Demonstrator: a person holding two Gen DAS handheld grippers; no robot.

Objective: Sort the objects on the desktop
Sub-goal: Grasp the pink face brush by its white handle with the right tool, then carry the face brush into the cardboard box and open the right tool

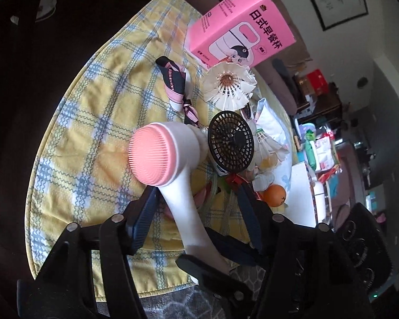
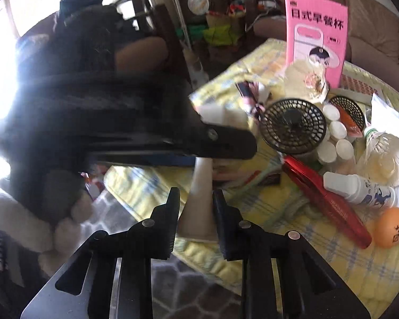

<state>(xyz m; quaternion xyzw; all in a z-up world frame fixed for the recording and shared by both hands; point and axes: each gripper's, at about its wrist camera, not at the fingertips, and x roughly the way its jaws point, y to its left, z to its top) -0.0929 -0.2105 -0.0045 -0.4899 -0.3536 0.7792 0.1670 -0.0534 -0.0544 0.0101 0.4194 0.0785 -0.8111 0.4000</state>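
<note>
- Brush, pink-headed, white handle, sits between my left gripper fingers, spread apart, above the yellow cloth.
- My right gripper straddles its handle end, jaws not touching.

Between my left fingers I see a white brush with a pink bristle pad. Beyond them lie a yellow cloth checked in blue, a black fan grille and a pink box.

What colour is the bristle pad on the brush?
Pink, on a white brush; clearest in the left wrist view.
</note>
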